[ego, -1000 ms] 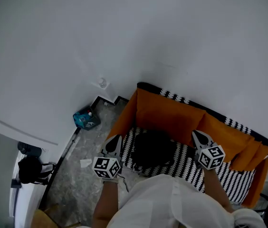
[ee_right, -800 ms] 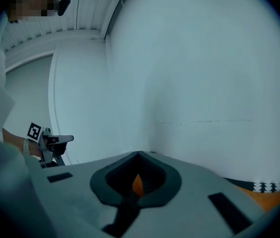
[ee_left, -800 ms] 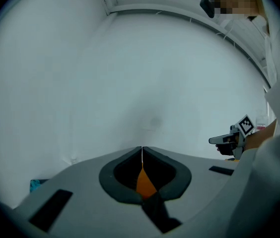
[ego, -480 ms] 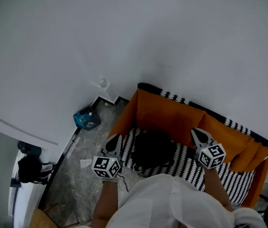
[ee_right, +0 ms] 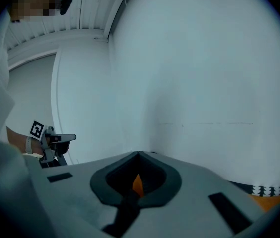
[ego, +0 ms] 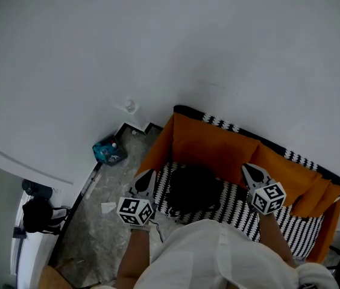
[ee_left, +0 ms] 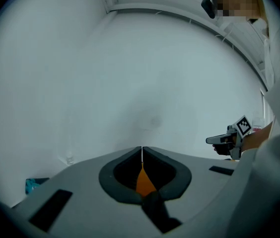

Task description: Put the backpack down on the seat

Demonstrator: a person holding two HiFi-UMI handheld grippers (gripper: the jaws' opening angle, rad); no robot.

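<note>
**A:** Head view first. Where's the backpack?

**B:** The backpack [ego: 194, 188] lies low and centre in the frame, a dark lump resting on the striped cushion of the orange seat [ego: 217, 144]. The left gripper [ego: 146, 176] is just off its left side and the right gripper [ego: 248, 170] a little off its right. Neither looks to be touching it.

**A:** So the put-down itself?

**B:** I'd judge it done: the bag sits on the seat with nothing gripping it.

**A:** Left gripper view?

**B:** The left gripper [ee_left: 141, 152] has its jaws pressed together with only a hairline seam between them and nothing caught there. A sliver of orange shows lower in the hollow behind the tips. Beyond is bare wall, and the right gripper [ee_left: 225, 140] shows at the right edge. No backpack in this view.

**A:** And the right gripper view?

**B:** Same again. The right gripper [ee_right: 139, 155] is closed and empty, aimed at the wall. The left gripper [ee_right: 55, 139] is at the left edge, and a bit of the seat's [ee_right: 271, 201] striped trim shows at lower right.

**A:** Next move?

**B:** Probably just drawing both grippers clear. Straightening the bag would call for opening a gripper's jaws first.
</note>
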